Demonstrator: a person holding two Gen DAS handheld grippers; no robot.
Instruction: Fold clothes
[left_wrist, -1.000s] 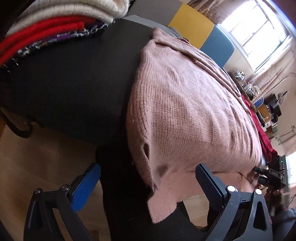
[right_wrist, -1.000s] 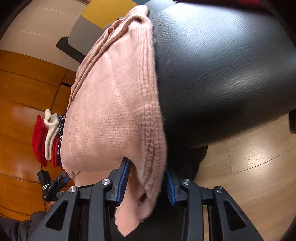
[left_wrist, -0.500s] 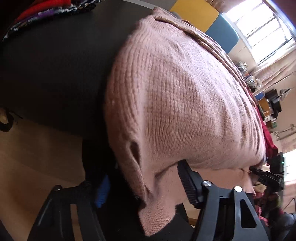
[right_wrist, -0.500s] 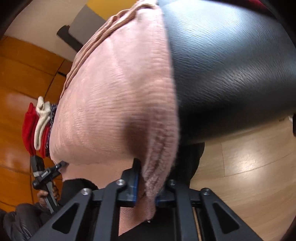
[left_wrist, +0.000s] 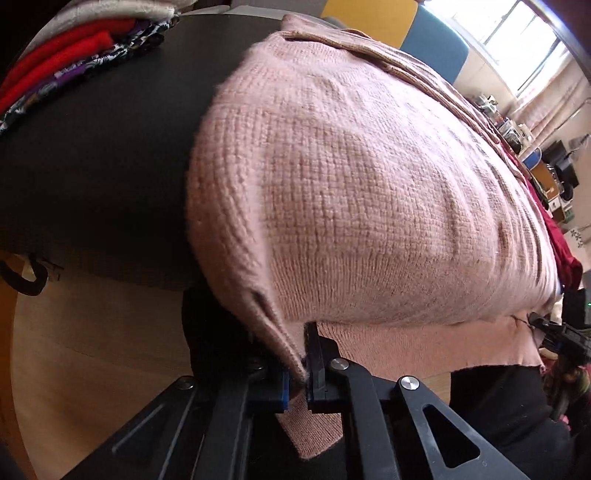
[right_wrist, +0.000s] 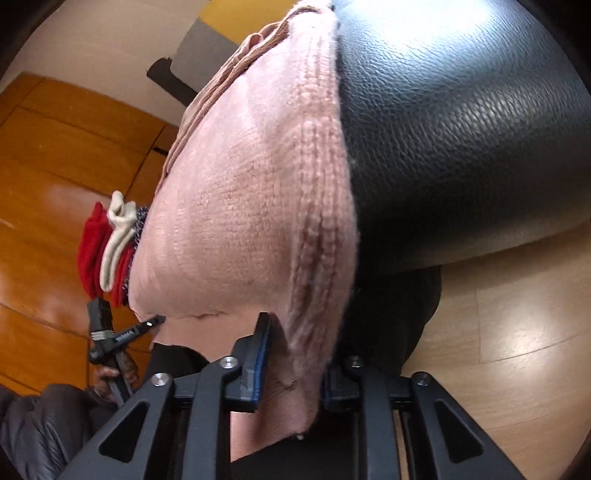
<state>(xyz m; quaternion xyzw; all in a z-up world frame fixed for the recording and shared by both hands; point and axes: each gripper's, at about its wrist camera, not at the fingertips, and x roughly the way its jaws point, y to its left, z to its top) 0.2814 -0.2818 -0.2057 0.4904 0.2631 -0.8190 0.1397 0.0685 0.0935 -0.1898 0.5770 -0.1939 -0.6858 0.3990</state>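
Observation:
A pink knitted sweater (left_wrist: 369, 192) lies over the near edge of a black leather seat (left_wrist: 110, 158), its hem hanging down. My left gripper (left_wrist: 301, 373) is shut on the sweater's lower left corner, with pink knit pinched between the blue pads. In the right wrist view the same sweater (right_wrist: 236, 206) drapes over the black seat (right_wrist: 461, 122), and my right gripper (right_wrist: 295, 365) is shut on the sweater's hanging right edge. The left gripper (right_wrist: 110, 328) also shows far off at the other corner.
A stack of folded clothes (left_wrist: 74, 59), red, white and patterned, sits on the seat's far left; the stack (right_wrist: 107, 251) shows past the sweater in the right wrist view. Light wooden floor (right_wrist: 498, 332) lies below. Yellow and blue chairs (left_wrist: 406, 33) stand behind.
My left gripper went from wide open to shut on the sweater's corner. The right gripper stayed clamped on the other edge, and both views moved closer to the sweater.

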